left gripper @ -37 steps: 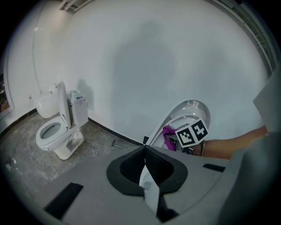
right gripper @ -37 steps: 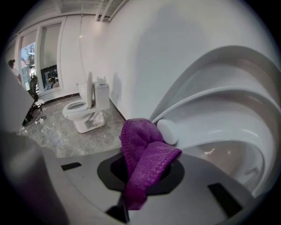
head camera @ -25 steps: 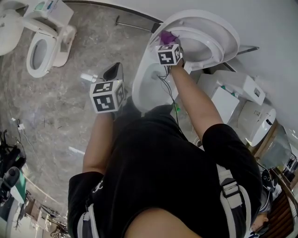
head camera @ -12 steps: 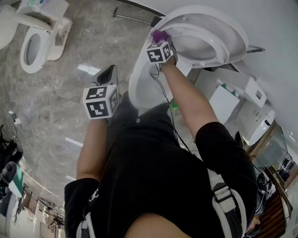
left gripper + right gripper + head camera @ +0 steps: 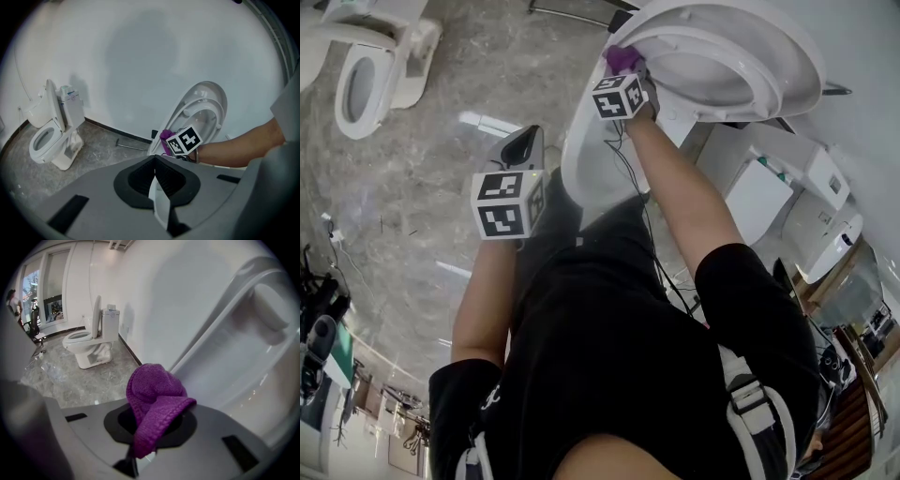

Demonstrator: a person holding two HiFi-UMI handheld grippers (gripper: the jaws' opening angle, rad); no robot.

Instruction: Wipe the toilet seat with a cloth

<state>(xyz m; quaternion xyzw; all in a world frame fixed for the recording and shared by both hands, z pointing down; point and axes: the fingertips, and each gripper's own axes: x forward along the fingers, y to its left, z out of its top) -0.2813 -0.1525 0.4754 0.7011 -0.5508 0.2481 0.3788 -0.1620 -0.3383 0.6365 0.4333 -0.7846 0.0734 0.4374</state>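
Head view is showing the right gripper (image 5: 624, 67) reaching up to the raised toilet seat (image 5: 733, 92), with its purple cloth (image 5: 622, 58) sitting at the seat's near rim, above the open bowl (image 5: 581, 164). Whether the cloth is actually pressing on the seat is not clear. In the right gripper view the jaws are pinching a fold of the cloth, which is bunching up and spilling over them.

The left gripper (image 5: 525, 146) is hanging off to the side above the grey marble floor (image 5: 441, 206), its jaws closed together with nothing between them. Each gripper's cube (image 5: 508, 202) is showing black-and-white square markers. A second toilet (image 5: 49, 140) is standing against the wall; the bluish label (image 5: 67, 93) on its tank is too small to read.
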